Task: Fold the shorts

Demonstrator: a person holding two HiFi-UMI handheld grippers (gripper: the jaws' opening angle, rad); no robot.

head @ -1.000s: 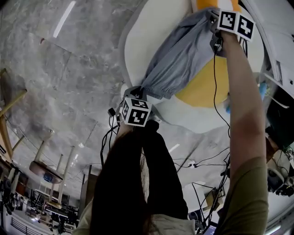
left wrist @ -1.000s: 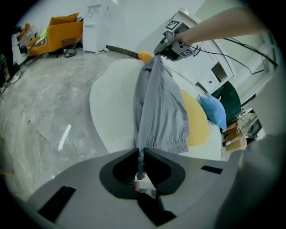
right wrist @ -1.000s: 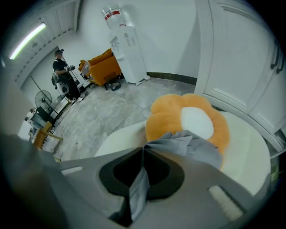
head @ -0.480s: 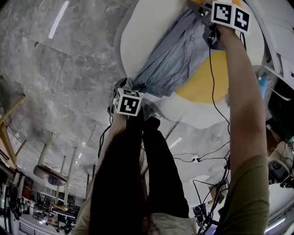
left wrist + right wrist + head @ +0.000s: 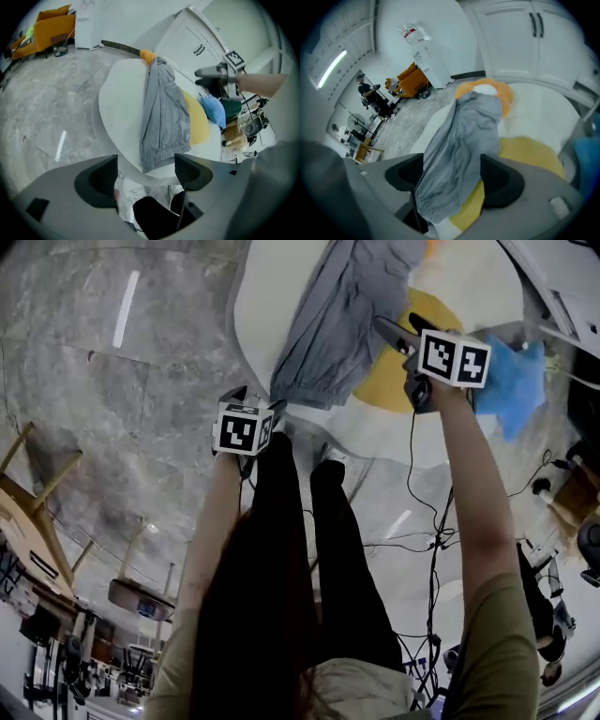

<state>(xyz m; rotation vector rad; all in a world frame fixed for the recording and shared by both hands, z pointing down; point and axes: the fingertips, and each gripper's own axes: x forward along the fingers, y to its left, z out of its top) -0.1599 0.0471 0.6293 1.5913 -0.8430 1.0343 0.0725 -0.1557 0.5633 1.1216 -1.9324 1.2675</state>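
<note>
Both grippers are clear of the cloth. The left gripper (image 5: 255, 401) hangs just off the near rim of the white table (image 5: 258, 306). Its own view gives us jaws spread wide, having just been opening, with only the table edge and shoes (image 5: 131, 194) in the gap. The right gripper (image 5: 401, 329) hovers over the yellow cloth (image 5: 389, 385). Its jaws too have just been opening and stand well apart. In its view the grey shorts (image 5: 342, 320) fill the gap, yet they lie flat beyond it and neither pad touches them.

The shorts lie on the table as one long narrow strip. The gathered end is near the edge on our side, and one long side laps onto the yellow cloth.

Both gripper views show us the far end draped on an orange thing (image 5: 147, 56), while the head view cuts that end off at the top. The head view alone shows dark-trousered legs (image 5: 281, 549) and cables (image 5: 417, 540) on the floor. The left gripper view alone catches the right gripper from the side. The right gripper view alone shows a person (image 5: 365, 91) far off.

The blue cloth (image 5: 511, 381) is clear from the head view, but in the right gripper view it's a blur at the edge. What the orange thing is, we can't tell, as the shorts cover most of it.
</note>
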